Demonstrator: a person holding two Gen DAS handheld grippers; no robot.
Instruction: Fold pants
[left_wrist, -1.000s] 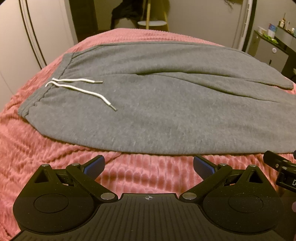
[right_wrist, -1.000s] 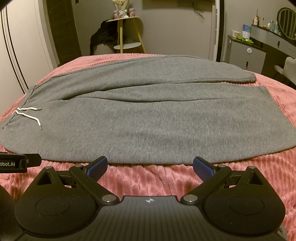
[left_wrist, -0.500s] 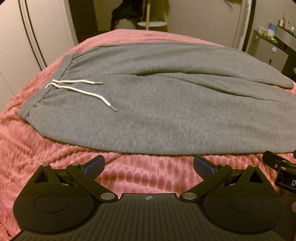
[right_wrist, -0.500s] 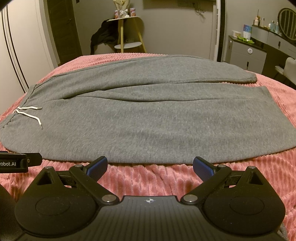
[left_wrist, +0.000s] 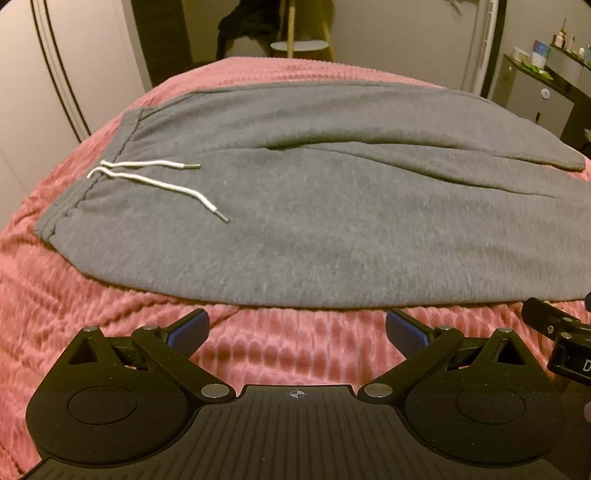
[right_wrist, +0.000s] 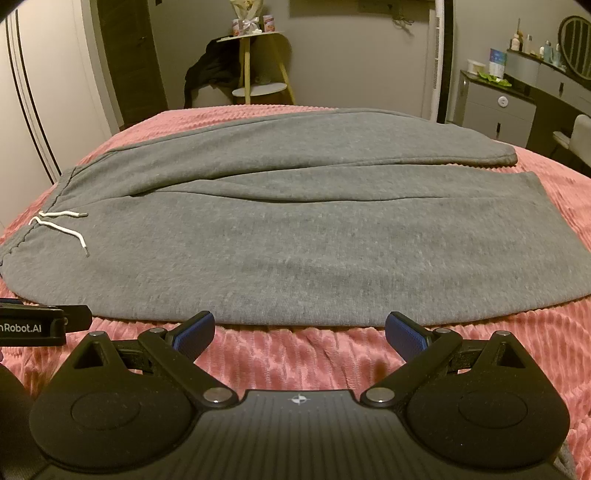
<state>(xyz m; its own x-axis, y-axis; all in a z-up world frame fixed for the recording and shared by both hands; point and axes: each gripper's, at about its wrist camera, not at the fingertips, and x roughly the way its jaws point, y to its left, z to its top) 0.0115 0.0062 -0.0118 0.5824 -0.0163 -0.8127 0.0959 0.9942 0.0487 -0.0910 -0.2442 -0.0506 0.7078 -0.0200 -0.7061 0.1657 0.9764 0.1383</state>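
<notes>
A dim bedroom lay behind the bed: a pale wardrobe (right_wrist: 33, 110) with dark vertical stripes on the left, a wooden tiered stand (right_wrist: 258, 62) with dark clothing (right_wrist: 207, 74) heaped against it at the far wall, and a grey dresser (right_wrist: 498, 110) carrying small bottles on the right. A pink ribbed blanket (right_wrist: 295, 354) covered the bed, and nothing lay on it between the grippers and the garment. The grey sweatpants (right_wrist: 295, 236) were spread flat across the middle of the blanket, their long axis running from left to right across both views. The waistband (left_wrist: 122, 155) pointed to the left, with the white drawstring (left_wrist: 155, 181) lying loose on the front panel just inside it, and the leg cuffs (right_wrist: 535, 184) pointed to the right. The far leg angled slightly away from the near one, so the two cuffs sat a little apart. The left gripper (left_wrist: 295, 328) hovered over bare blanket just short of the pants' near edge, towards the waistband end, its blue-padded fingers (left_wrist: 188, 328) spread wide and holding nothing. The right gripper (right_wrist: 299, 332) hovered beside it towards the leg end, its tips about level with the near edge of the cloth, its fingers (right_wrist: 406, 334) equally wide apart and empty.
</notes>
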